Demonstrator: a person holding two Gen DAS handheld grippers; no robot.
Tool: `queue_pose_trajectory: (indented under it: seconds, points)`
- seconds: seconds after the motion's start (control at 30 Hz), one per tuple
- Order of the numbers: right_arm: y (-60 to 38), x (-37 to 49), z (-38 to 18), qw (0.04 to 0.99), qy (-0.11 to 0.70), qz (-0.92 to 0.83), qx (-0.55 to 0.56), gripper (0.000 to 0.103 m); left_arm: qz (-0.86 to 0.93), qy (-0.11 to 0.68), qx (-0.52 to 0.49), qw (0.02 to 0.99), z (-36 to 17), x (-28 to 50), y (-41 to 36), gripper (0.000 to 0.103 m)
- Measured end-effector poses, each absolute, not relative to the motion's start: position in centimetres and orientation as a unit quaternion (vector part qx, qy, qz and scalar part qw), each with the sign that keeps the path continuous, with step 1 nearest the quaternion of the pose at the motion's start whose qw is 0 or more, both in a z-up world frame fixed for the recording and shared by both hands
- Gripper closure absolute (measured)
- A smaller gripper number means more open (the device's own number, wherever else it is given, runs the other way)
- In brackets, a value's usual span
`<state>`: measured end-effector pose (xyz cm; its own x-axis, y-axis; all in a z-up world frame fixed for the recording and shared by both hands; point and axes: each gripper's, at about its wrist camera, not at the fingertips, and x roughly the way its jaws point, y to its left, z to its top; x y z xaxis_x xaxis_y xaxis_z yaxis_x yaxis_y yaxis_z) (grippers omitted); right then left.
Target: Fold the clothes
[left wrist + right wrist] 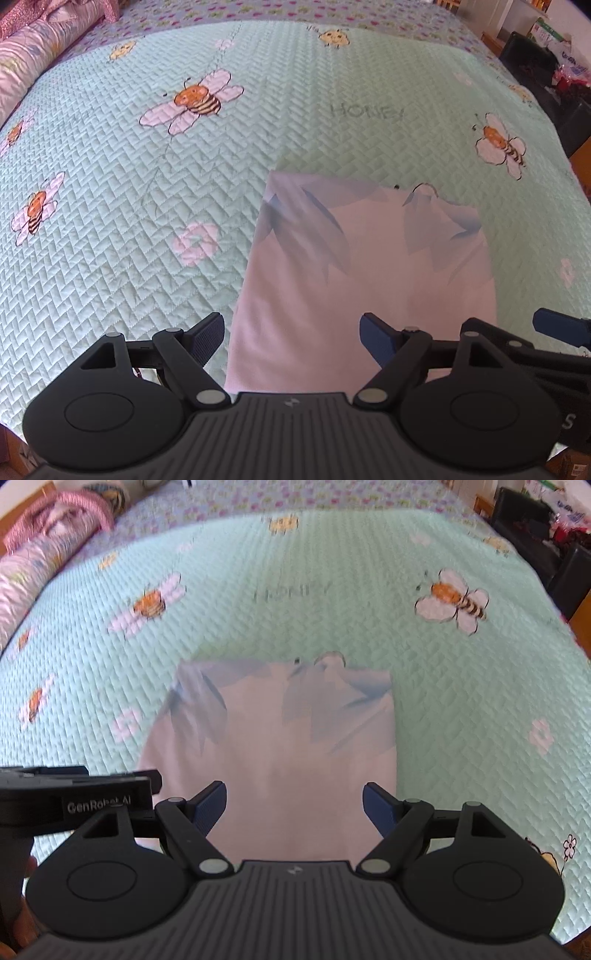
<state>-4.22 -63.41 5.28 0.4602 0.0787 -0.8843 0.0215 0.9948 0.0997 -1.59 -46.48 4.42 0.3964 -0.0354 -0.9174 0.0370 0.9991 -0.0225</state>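
A pale pink-white garment (354,280) lies flat on the bed, its side parts folded in at the far end, forming a long rectangle. It also shows in the right wrist view (280,746), blurred. My left gripper (293,338) is open and empty, held above the garment's near left edge. My right gripper (293,806) is open and empty above the garment's near end. The right gripper's blue finger (561,326) shows at the right edge of the left wrist view; the left gripper's body (74,797) shows at the left of the right wrist view.
The bed carries a mint quilted cover (129,229) with bee and flower prints. Rolled pink bedding (33,48) lies at the far left. Dark furniture and clutter (546,62) stand past the bed's right side.
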Motion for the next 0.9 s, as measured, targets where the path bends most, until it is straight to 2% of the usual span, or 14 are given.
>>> queue_pose_trajectory:
  seconds: [0.43,0.73,0.9]
  points:
    - [-63.8,-6.0,6.5,0.892,0.449,0.017,0.056,0.021,-0.028,0.5,-0.005,0.865,6.0,-2.7,-45.7,0.02]
    - [-63.5,-8.8,4.9,0.924,0.382,-0.008,0.027,0.021,-0.037,0.464,0.039,0.884,4.2,-4.9,-46.7,0.02]
    - [-63.5,-9.0,3.2,0.903,0.428,-0.003,0.043,0.021,-0.037,0.478,0.053,0.876,2.3,-5.9,-46.8,0.02]
